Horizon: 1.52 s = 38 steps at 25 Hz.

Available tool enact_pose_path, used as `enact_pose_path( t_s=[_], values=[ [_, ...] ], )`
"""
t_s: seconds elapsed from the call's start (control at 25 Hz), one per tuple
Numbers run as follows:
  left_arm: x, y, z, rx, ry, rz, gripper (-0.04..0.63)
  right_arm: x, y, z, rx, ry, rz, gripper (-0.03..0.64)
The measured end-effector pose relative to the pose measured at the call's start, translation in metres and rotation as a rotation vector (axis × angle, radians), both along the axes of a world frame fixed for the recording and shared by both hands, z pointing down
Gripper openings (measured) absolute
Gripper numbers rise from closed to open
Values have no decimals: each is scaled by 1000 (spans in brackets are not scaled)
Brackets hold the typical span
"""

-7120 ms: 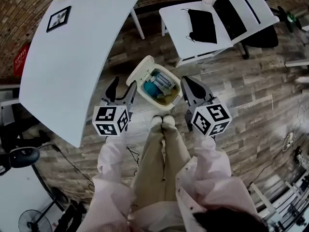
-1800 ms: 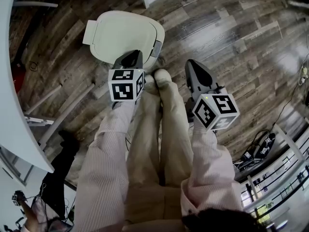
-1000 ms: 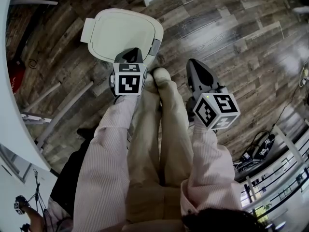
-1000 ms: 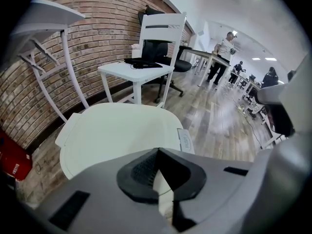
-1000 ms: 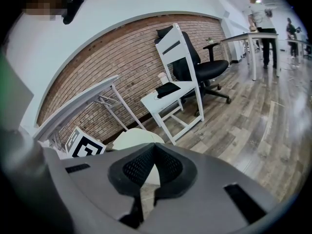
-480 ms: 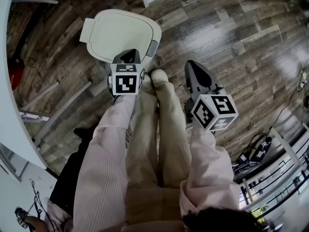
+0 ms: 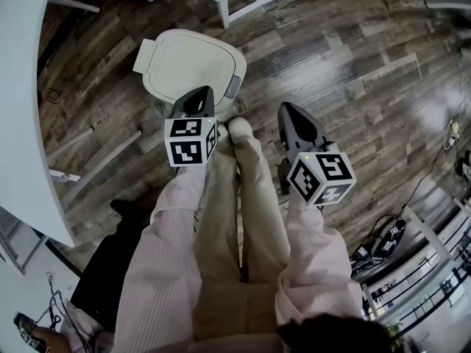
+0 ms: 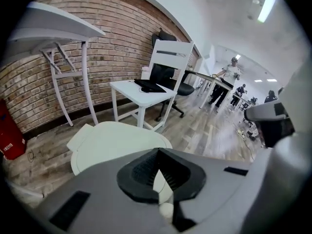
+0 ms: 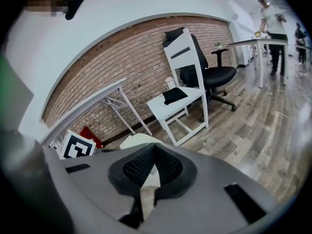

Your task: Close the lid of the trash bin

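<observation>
1. The trash bin (image 7: 193,59) stands on the wooden floor (image 7: 353,72), just ahead of our shoes (image 7: 237,127) and near the curved white table (image 7: 22,123). Its cream lid (image 8: 114,143) lies flat on the bin, closed.
2. Our left gripper (image 7: 199,95) has its jaws pressed together with nothing between them. In the left gripper view the tips meet at a point.
3. In the head view that tip overlaps the bin's near edge. In the left gripper view the lid lies just beyond and below it.
4. Our right gripper (image 7: 289,112) is to the right of our shoes, over bare floor and apart from the bin. Its jaws are also pressed together and empty.
5. A white chair (image 8: 163,67) with a black thing on its seat stands beyond the bin, in front of a brick wall (image 8: 112,38).
</observation>
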<state>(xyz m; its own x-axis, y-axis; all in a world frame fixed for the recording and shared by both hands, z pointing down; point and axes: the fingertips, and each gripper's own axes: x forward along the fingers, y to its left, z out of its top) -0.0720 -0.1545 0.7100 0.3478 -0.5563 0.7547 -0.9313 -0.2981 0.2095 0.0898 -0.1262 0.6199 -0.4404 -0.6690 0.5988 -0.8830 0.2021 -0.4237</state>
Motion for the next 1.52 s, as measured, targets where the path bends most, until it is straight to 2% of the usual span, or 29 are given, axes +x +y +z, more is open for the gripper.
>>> enact_pose_path(
  t_s=[0.28, 0.44, 0.84, 1.52],
  values=[
    [-2, -3, -60, 80, 55, -51, -8, -10, -9, -40, 47, 19, -29, 3],
    [-7, -1, -93, 121, 46, -55, -8, -15, -13, -63, 73, 23, -38, 3],
    [-33, 2, -193, 262, 70, -153, -8, -28, -14, -117, 124, 31, -112, 3],
    [-75, 12, -327, 467, 39, -200, -8, -40, -38, -216, 282, -33, -199, 3]
  ],
)
